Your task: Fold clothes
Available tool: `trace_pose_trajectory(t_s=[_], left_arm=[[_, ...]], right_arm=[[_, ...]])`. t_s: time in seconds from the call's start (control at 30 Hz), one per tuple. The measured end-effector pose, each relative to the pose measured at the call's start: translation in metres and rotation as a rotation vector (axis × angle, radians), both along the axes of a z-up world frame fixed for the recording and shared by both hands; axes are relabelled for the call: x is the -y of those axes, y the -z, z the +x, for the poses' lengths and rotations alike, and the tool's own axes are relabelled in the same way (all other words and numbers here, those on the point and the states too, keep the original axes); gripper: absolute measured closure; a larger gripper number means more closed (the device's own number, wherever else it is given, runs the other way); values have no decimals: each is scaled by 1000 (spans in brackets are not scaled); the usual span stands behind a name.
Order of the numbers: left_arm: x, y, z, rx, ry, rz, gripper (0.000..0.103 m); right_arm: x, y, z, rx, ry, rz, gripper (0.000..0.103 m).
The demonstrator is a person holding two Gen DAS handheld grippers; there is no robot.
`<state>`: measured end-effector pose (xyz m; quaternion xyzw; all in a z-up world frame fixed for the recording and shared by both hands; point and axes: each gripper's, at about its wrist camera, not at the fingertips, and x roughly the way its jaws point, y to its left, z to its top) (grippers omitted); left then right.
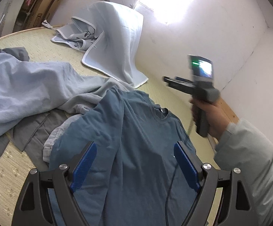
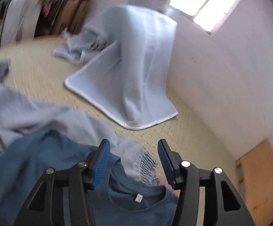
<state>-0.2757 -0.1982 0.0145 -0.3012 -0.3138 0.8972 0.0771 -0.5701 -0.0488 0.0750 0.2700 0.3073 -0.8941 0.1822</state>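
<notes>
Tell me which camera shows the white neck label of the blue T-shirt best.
The right wrist view: the neck label lies sharp and close inside the blue T-shirt collar. The left wrist view shows only a small white bit.

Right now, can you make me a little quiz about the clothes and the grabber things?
1. True or false: the left gripper is pinching the blue T-shirt.
2. What does the pale blue towel lean on? A) the wall B) a chair C) a box
3. What small white thing sits inside the T-shirt's collar?

Key: 1. False, its jaws stand open above the shirt. 2. A, the wall. 3. A label.
</notes>
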Motion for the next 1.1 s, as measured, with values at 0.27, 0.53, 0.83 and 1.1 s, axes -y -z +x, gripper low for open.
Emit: trace_pose_trajectory(t_s=[0.27, 0.53, 0.83, 1.1], left_arm=[[-6, -19, 8, -53, 4, -15, 16], [-64, -55, 23, -145, 129, -106, 16], [-197, -70, 59, -176, 398, -250, 16], [-336, -46, 100, -90, 653, -315, 16]], right_arm=[[-94, -83, 98, -80, 58, -244, 23], [-216, -146, 249, -152, 124, -316, 19], [-348, -115, 371, -196, 337, -438, 9], [-445, -41, 406, -171, 548, -531, 9]])
